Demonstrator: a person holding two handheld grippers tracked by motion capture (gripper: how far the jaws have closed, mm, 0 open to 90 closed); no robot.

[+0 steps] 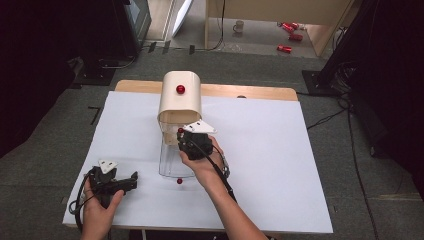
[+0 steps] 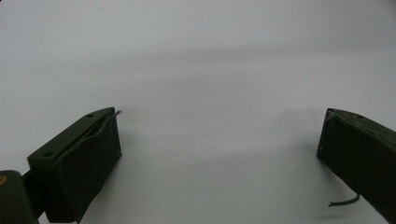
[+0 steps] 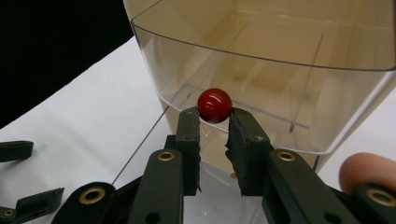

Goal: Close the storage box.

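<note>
Red glossy knob [image 3: 214, 105] at frame centre, clamped in the right gripper [image 3: 214, 122].
It fronts the clear plastic drawer [image 3: 280, 70]; pull straight and level. Left gripper [image 2: 217, 154], lower left, gapes idle.

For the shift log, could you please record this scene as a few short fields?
held knob: red ball knob of the clear drawer
right gripper: shut on the knob
left gripper: open, resting on the white tabletop
drawer state: pulled partway out of the beige cabinet
upper knob: untouched
</note>
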